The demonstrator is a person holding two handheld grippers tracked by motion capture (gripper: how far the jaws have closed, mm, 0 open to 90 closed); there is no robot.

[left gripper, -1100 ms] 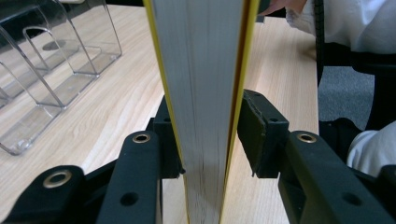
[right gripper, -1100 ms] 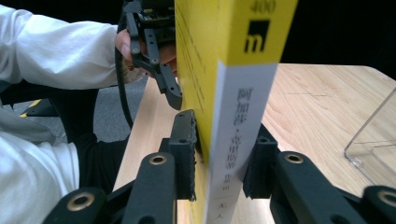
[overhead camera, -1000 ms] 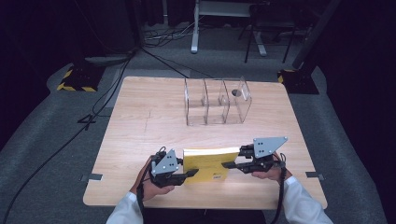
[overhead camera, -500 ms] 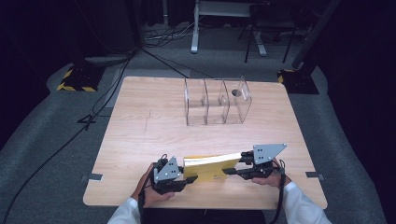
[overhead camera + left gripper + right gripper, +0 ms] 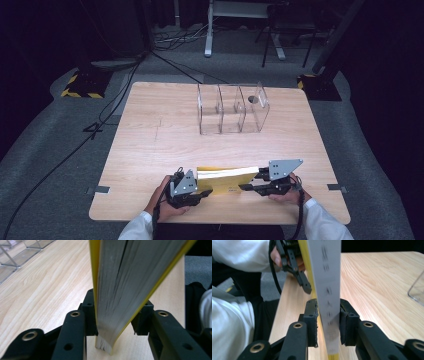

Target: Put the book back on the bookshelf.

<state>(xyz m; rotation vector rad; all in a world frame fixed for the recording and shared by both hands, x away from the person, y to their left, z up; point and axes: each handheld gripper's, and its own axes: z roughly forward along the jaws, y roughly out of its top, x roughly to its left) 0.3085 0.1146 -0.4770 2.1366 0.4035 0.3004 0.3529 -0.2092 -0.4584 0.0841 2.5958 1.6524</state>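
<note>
Thick yellow-covered paperback book (image 5: 227, 176) held near the front edge of the light wooden surface (image 5: 150, 145), flat cover up, page block facing away, clamped at both ends. Left gripper (image 5: 197, 192) closed on the book's left end: in the left gripper view, page edges (image 5: 117, 290) wedged between the black pads, yellow cover bowing against the right pad, lower corner hanging just over the wood. Jaws there narrowed, then eased back within the last moment, book between them throughout. Right gripper (image 5: 250, 186) closed on the right end: in the right gripper view, white spine with blurred print (image 5: 328, 290) pinched between both pads, yellow cover along its left side. Jaws there just closing a little further on the book. Left gripper (image 5: 298, 272) visible farther off in that view, gripped by a hand beside a white sleeve (image 5: 239, 252). Well beyond, toward the far edge, clear plastic three-compartment organiser (image 5: 231, 107) standing upright. Past the surface, grey carpeted floor (image 5: 45, 150) with black cables.
</note>
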